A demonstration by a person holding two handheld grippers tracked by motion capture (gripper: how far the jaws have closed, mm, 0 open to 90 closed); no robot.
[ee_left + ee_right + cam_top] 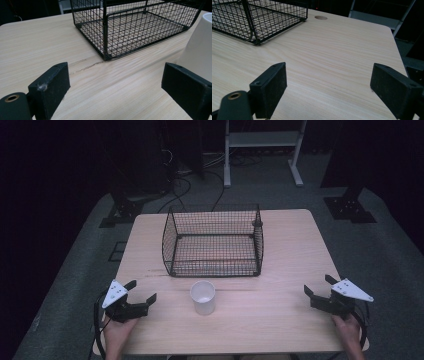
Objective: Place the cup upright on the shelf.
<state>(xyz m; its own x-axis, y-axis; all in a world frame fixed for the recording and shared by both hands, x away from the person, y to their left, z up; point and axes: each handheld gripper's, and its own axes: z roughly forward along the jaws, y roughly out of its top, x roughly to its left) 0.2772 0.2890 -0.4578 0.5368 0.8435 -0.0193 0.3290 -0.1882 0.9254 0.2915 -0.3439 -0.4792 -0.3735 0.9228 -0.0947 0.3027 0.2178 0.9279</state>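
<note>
A white cup [203, 297] stands upright on the pale wooden table [280, 320], open mouth up, near the middle of the front half and between the two grippers. It is plain and unmarked, wider at the rim than at the base, and looks empty from the high view. In the left gripper view its smooth white wall [198, 47] rises at the right edge, just behind the right-hand jaw and not touching it.

Just behind the cup, with a narrow strip of bare wood between them, sits a black wire basket [213, 241], rectangular, made of fine mesh with rounded corners, its wooden-looking floor bare. A faint scratch [86, 67] in the tabletop runs out from the basket's near corner in the left gripper view.

The left gripper [138, 292] rests at the table's front left, held by a hand [116, 332], its jaws spread wide with nothing between them, well apart from the cup. The right gripper [320, 287] is at the front right edge, held by the other hand [347, 327], jaws likewise spread apart over bare wood. A round hole [321, 17] in the tabletop shows beyond the basket's corner in the right gripper view
</note>
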